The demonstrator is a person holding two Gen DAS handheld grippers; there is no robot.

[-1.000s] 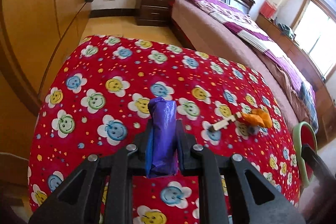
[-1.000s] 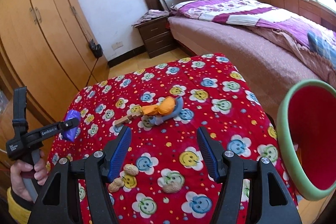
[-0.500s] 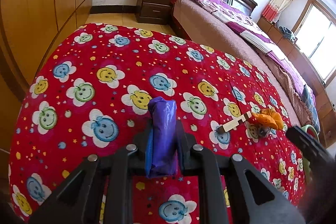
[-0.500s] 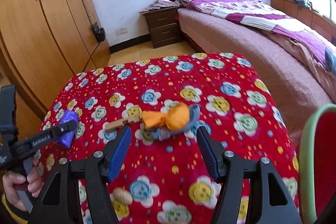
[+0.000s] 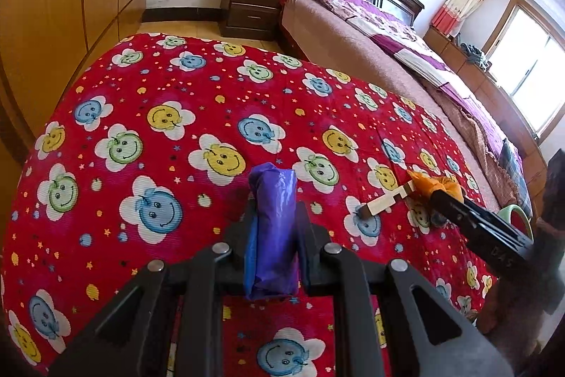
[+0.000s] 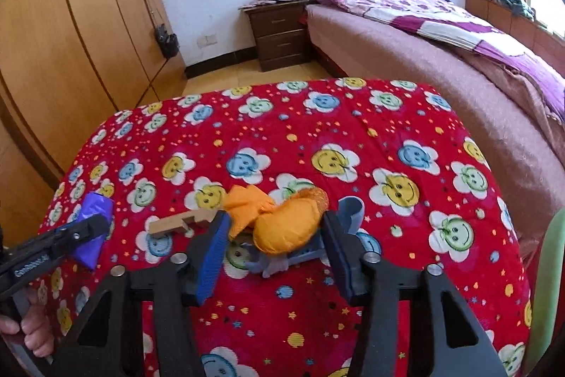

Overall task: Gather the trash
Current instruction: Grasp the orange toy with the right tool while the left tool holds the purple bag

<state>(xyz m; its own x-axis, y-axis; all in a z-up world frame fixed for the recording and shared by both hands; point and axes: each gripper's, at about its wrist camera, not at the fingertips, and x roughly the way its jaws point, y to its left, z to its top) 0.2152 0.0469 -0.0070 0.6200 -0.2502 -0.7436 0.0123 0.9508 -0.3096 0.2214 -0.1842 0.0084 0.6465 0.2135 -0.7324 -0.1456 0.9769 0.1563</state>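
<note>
Left hand-held gripper [image 5: 273, 228] is clamped on a rolled purple bag [image 5: 273, 228], held above the worktop [image 5: 176, 87] with its red smiley-flower cover. Right hand-held gripper [image 6: 273, 244] stands with its jaws apart, one on each side of an orange wad [image 6: 287, 225]; contact cannot be confirmed. The wad rests on a grey-blue plastic piece [image 6: 349, 212]. A wooden block [image 6: 180, 223] lies just left of the right gripper's left finger.

Judgement: collection is partly done. One item is in hand; the orange wad, grey-blue piece and block remain.

A green-rimmed bin [image 6: 549, 288] sits off the worktop's edge, right of the right gripper. Ahead of both grippers the cover offers open room; a bed [image 6: 423, 52] runs alongside at right.
</note>
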